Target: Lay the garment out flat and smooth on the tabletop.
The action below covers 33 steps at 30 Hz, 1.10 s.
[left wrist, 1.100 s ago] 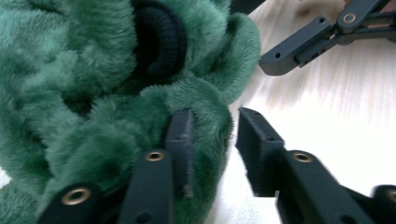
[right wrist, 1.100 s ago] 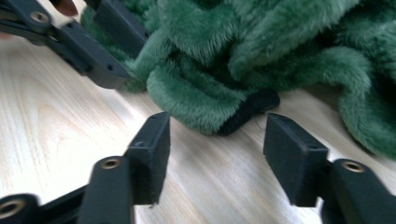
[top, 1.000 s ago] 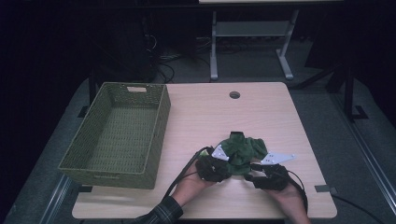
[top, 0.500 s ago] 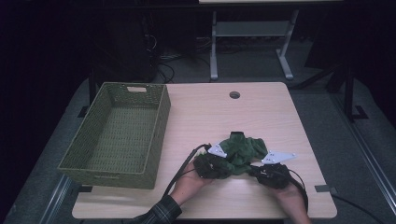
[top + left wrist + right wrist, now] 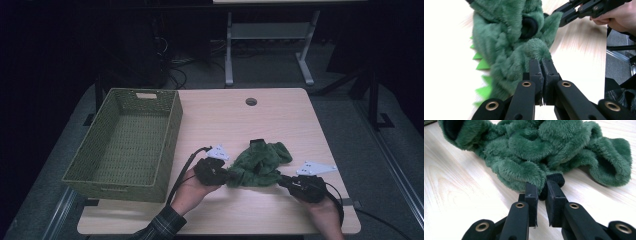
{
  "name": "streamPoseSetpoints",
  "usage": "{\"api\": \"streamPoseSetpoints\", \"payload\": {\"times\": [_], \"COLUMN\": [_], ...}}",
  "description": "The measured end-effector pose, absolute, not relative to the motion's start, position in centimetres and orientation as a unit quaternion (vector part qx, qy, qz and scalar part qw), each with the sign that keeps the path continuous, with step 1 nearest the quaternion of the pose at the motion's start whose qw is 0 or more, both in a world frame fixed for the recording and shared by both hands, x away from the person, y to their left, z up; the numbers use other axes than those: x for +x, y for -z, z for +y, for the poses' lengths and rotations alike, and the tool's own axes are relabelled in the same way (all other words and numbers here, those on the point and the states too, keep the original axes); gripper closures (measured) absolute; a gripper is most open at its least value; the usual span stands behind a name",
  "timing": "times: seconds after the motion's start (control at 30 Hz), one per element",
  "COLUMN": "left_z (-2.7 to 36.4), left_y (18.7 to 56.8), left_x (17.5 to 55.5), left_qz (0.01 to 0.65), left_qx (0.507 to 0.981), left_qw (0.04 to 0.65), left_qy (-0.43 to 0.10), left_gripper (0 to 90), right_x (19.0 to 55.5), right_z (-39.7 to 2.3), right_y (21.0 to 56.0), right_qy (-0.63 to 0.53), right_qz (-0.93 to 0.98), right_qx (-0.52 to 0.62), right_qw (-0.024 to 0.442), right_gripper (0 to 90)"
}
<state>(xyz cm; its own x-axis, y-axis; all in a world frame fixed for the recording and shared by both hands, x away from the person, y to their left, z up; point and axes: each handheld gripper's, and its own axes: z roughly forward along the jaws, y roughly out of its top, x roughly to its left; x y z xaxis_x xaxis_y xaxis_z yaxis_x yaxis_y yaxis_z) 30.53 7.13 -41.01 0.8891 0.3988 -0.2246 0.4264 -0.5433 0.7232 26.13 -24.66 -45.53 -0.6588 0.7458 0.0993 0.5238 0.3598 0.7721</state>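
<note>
Near the desk's (image 5: 280, 112) front edge, the left gripper (image 5: 227, 175) and right gripper (image 5: 283, 181) each clamp opposite ends of a crumpled green plush garment (image 5: 260, 162), likely to lift it toward the empty wicker basket (image 5: 167, 137) at the left edge.

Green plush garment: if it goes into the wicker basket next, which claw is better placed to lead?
Probably the left claw. It is clamped on the green plush garment at the end nearer the wicker basket. The right claw grips the far end and would trail.
</note>
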Motion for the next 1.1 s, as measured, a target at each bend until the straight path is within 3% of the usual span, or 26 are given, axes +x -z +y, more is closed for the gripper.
{"api": "streamPoseSetpoints", "payload": {"times": [0.23, 0.6, 0.77, 0.87, 0.97, 1.1], "left_z": [9.0, 11.0, 11.4, 11.5, 10.7, 9.0], "left_y": [40.6, 43.1, 41.6, 40.3, 39.4, 39.5], "left_x": [30.4, 30.6, 30.5, 30.2, 29.6, 29.3], "left_qz": [0.248, 0.290, 0.296, 0.292, 0.270, 0.255], "left_qx": [0.876, 0.875, 0.867, 0.859, 0.863, 0.865], "left_qw": [0.414, 0.388, 0.401, 0.419, 0.426, 0.432], "left_qy": [0.008, 0.012, -0.016, -0.015, -0.011, 0.010], "left_gripper": [88.4, 86.6, 78.1, 78.4, 82.3, 86.6], "right_x": [25.7, 24.3, 24.2, 24.1, 23.8, 23.9], "right_z": [-25.7, -26.7, -27.0, -27.2, -27.2, -26.9], "right_y": [45.4, 45.6, 45.8, 45.3, 44.3, 43.3], "right_qy": [-0.409, -0.378, -0.379, -0.385, -0.398, -0.415], "right_qz": [0.809, 0.821, 0.817, 0.812, 0.804, 0.800], "right_qx": [0.398, 0.401, 0.411, 0.411, 0.409, 0.399], "right_qw": [0.140, 0.145, 0.143, 0.154, 0.168, 0.170], "right_gripper": [80.1, 79.6, 67.7, 63.8, 63.9, 74.0]}}
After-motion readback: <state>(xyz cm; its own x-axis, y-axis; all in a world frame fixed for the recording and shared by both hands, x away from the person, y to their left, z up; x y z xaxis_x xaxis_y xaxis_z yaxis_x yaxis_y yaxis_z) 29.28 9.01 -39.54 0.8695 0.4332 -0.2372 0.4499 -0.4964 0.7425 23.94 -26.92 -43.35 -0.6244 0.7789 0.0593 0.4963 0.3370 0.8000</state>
